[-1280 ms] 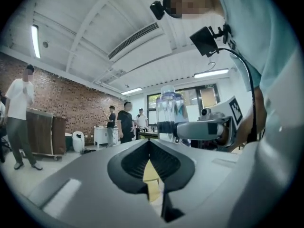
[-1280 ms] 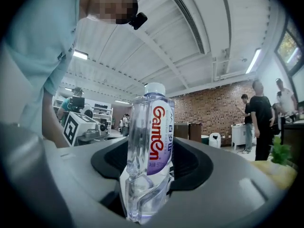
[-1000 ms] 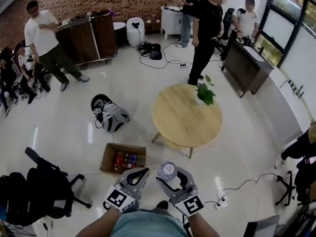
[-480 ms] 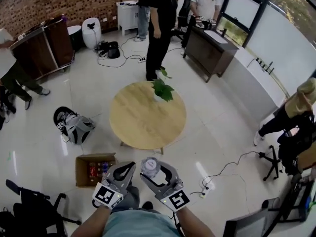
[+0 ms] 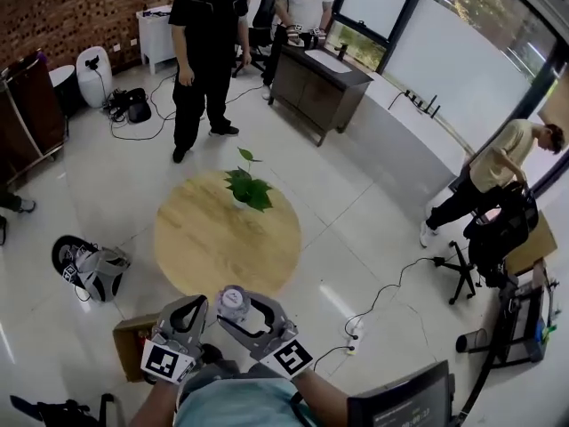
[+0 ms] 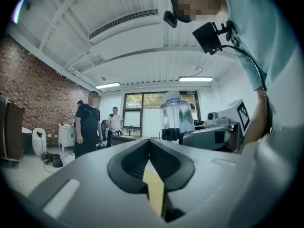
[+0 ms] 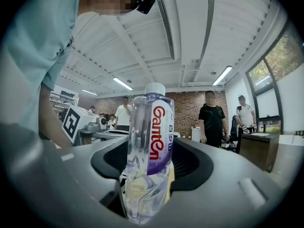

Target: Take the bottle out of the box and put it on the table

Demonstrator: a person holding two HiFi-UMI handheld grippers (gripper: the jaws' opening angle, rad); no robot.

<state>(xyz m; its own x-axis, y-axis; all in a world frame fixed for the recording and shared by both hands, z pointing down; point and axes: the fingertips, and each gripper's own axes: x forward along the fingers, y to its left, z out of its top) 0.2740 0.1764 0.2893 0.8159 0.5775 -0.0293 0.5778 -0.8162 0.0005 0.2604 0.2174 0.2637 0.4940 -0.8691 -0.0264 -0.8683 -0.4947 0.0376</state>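
Observation:
A clear water bottle with a white cap and a purple label stands upright between the jaws of my right gripper, which is shut on it. In the head view the bottle and right gripper sit low in the middle, just short of the round wooden table. My left gripper is beside it, shut and empty, with its jaws meeting at the tip. From the left gripper view I see the bottle to the right. The cardboard box lies on the floor at lower left, partly hidden by the left gripper.
A potted plant stands at the table's far edge. A person stands beyond the table, and another bends over at the right. A dark desk, floor cables with a power strip and a grey bag surround the table.
The head view has swung right. The table has come closer and lies straight ahead of the grippers. The box has slid to the lower left. The right gripper keeps the bottle.

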